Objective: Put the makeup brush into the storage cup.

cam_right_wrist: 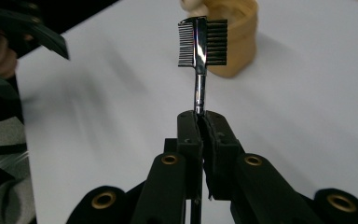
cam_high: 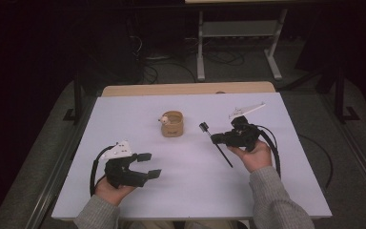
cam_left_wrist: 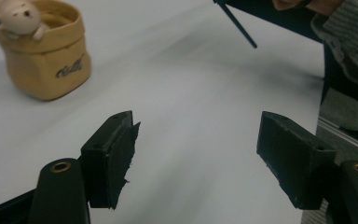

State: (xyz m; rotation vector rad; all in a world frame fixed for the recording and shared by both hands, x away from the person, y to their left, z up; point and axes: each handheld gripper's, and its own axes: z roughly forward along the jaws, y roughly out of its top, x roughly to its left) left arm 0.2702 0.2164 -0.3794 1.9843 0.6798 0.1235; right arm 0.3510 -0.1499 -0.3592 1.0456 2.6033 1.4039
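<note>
Right tool (cam_right_wrist: 200, 126) clamped on one brush (cam_right_wrist: 201, 44); left tool (cam_left_wrist: 198, 158) wide, empty; one pouch (cam_high: 172, 124).

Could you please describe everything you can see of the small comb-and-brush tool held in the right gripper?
The brow tool is slim and dark, with a shiny metal neck and a long thin black handle. Its head carries fine comb teeth on one side and short dark bristles on the other. The right gripper is shut on its shaft just below the neck, holding it off the white table. The head points toward the tan fabric pot without touching it, and the handle slants back below the hand.
</note>
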